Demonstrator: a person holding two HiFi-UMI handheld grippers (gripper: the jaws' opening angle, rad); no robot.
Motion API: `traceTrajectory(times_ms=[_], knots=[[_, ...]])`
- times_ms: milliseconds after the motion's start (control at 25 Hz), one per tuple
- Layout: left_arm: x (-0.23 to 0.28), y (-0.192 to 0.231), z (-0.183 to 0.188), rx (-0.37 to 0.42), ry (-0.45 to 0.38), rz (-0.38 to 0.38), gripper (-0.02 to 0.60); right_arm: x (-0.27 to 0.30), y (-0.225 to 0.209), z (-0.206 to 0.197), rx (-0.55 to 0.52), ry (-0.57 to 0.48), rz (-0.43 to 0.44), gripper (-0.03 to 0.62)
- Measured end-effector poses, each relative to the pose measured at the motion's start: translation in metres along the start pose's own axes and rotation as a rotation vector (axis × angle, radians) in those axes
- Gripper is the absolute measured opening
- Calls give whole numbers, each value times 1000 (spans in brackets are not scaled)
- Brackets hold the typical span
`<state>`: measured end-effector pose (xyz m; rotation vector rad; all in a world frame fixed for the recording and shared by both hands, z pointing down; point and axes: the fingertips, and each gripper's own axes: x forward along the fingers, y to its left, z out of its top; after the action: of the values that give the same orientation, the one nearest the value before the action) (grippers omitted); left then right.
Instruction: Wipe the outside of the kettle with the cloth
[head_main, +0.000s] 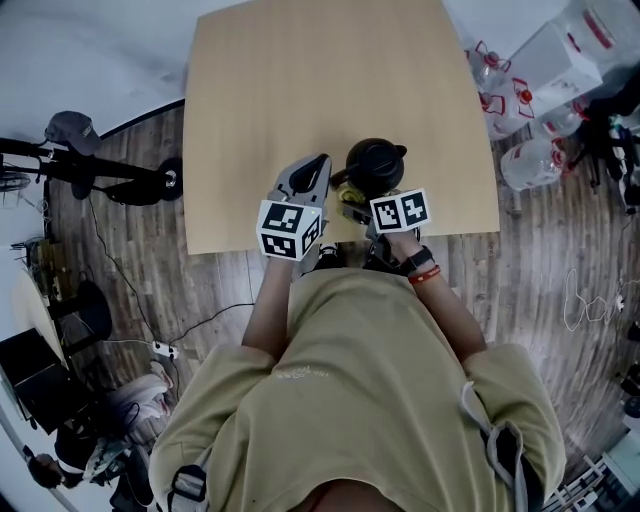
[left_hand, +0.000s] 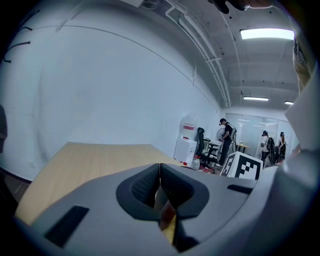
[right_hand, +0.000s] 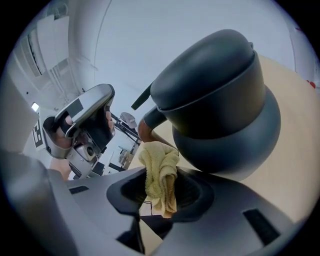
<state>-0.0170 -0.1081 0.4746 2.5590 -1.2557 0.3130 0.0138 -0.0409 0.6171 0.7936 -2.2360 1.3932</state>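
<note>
Right gripper view: the right gripper (right_hand: 162, 189) is pinching the yellow cloth (right_hand: 159, 172) between its jaws. The cloth sticks up just beside the low side of the black kettle (right_hand: 220, 115). It may be touching the kettle, but I can't be sure from here. The kettle stands upright with its lid on, near the front edge of the table (head_main: 300, 80). The left gripper (left_hand: 160, 176) has its jaws pressed together with nothing in them. It hangs in the air to the left of the kettle.

So the cloth is picked up and brought to the kettle. I think most of the wiping is left to do: all round the belly, the lid and the spout.
</note>
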Motion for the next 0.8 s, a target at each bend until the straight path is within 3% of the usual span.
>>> traceTrajectory(times_ms=[400, 600, 800], knots=[[-10, 13, -4, -16, -3, 30, 25, -15, 12, -1, -56, 30, 41, 138], [0, 14, 2, -13, -3, 17, 25, -49, 37, 4, -228, 129, 119, 138], [-2, 26, 6, -22, -16, 39, 25, -75, 61, 35, -409, 182, 161, 137]])
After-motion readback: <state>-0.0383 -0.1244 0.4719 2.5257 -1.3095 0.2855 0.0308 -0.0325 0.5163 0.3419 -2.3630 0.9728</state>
